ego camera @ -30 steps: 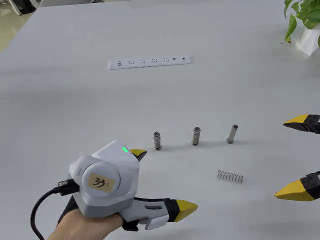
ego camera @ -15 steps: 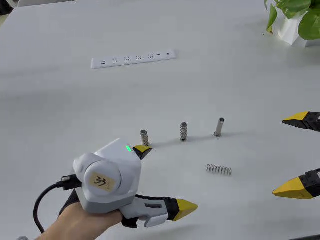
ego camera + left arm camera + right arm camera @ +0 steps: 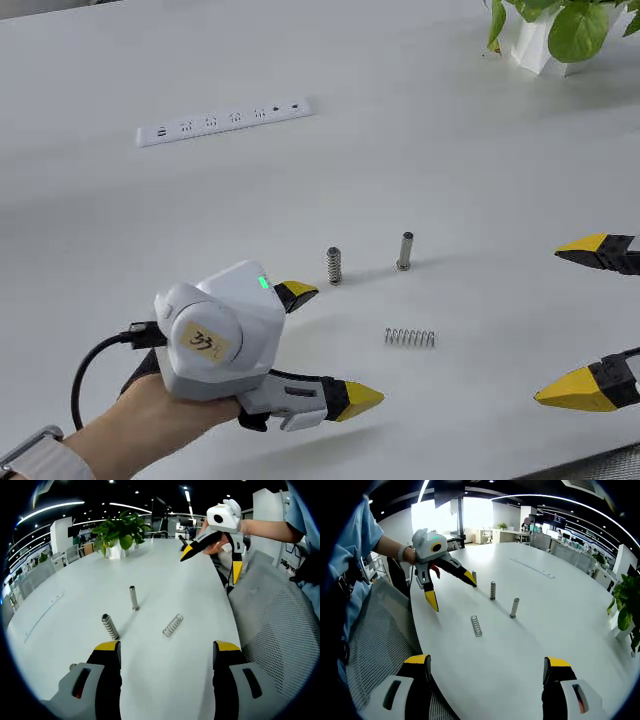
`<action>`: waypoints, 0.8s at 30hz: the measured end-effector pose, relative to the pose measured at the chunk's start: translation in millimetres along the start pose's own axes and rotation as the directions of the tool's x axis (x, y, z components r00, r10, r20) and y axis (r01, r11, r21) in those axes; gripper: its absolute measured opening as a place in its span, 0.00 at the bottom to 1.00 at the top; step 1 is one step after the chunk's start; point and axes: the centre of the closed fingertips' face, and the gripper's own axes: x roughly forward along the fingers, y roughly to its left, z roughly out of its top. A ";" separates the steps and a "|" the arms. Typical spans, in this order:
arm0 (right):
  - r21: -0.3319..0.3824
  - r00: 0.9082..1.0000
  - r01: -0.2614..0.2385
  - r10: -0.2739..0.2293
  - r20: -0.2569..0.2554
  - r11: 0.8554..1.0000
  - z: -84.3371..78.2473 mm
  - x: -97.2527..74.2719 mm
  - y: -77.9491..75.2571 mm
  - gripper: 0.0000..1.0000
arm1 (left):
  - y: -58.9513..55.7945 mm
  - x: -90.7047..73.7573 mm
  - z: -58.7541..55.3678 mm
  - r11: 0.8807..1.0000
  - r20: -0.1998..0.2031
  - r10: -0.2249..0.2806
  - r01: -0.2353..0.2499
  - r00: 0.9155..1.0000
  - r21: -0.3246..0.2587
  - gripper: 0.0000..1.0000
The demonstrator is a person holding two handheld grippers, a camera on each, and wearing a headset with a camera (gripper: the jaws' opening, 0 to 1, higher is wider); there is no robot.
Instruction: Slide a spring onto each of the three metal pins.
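Your left gripper [image 3: 332, 345] has shifted in front of the leftmost pin [image 3: 474, 573]. Both it and the right gripper [image 3: 546, 325] are spread, empty. Last spring [image 3: 410, 338] lies on the table [image 3: 450, 150] near the bare pin [image 3: 405, 250]. Pinch it off-centre and it'll likely squirt away.

Head view looks down on the table [image 3: 420, 130]; low gripper views face each other, right gripper [image 3: 210, 569] at 1 o'clock, left gripper [image 3: 454, 595] at 11; all share the loose spring [image 3: 410, 337]

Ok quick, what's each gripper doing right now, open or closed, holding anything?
Left gripper: open, holding nothing.
Right gripper: open, holding nothing.
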 end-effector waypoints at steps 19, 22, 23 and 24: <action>0.060 1.000 0.020 -0.020 0.002 0.998 -9.5 -1.3 -1.3 0.91 | 0.2 41.1 1.2 0.992 -0.040 -0.097 0.100 0.994 0.081 0.33; 0.066 1.000 0.020 -0.020 0.001 0.998 -10.6 -1.8 -0.4 0.90 | -0.4 45.6 0.0 0.989 -0.050 -0.114 0.118 0.992 0.094 0.30; 0.067 1.000 0.021 -0.021 0.001 0.998 -10.7 -1.9 -0.3 0.90 | 0.2 46.8 -0.5 0.988 -0.055 -0.114 0.119 0.992 0.098 0.29; 0.069 1.000 0.021 -0.021 0.001 0.997 -11.1 -2.5 0.3 0.90 | 1.6 49.1 -0.8 0.988 -0.059 -0.115 0.120 0.992 0.097 0.28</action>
